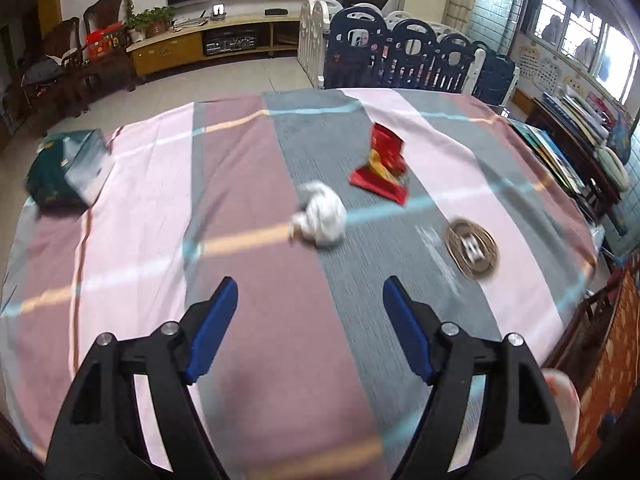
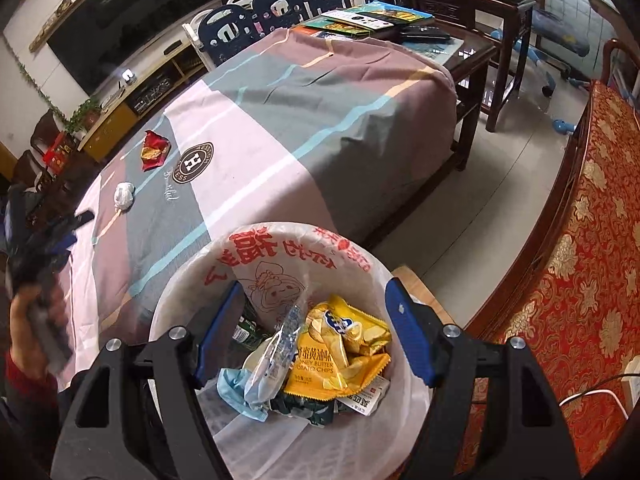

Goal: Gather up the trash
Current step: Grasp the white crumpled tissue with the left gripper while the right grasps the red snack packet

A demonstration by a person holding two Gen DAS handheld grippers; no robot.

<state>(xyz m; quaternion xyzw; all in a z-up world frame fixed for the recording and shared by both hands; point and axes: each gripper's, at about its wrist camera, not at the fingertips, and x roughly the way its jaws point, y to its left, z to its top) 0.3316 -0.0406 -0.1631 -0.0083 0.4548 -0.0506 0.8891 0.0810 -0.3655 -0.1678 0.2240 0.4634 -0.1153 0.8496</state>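
A crumpled white tissue lies mid-table on the striped cloth, with a red snack wrapper just beyond it. My left gripper is open and empty, hovering short of the tissue. My right gripper is open and empty above a white-lined trash bin that holds a yellow chip bag and other wrappers. The tissue and the red wrapper also show in the right wrist view, with the left gripper blurred at the left edge.
A dark green packet lies at the table's left edge. A round brown logo is printed on the cloth. Books cover the table's far end. A red patterned sofa stands right of the bin.
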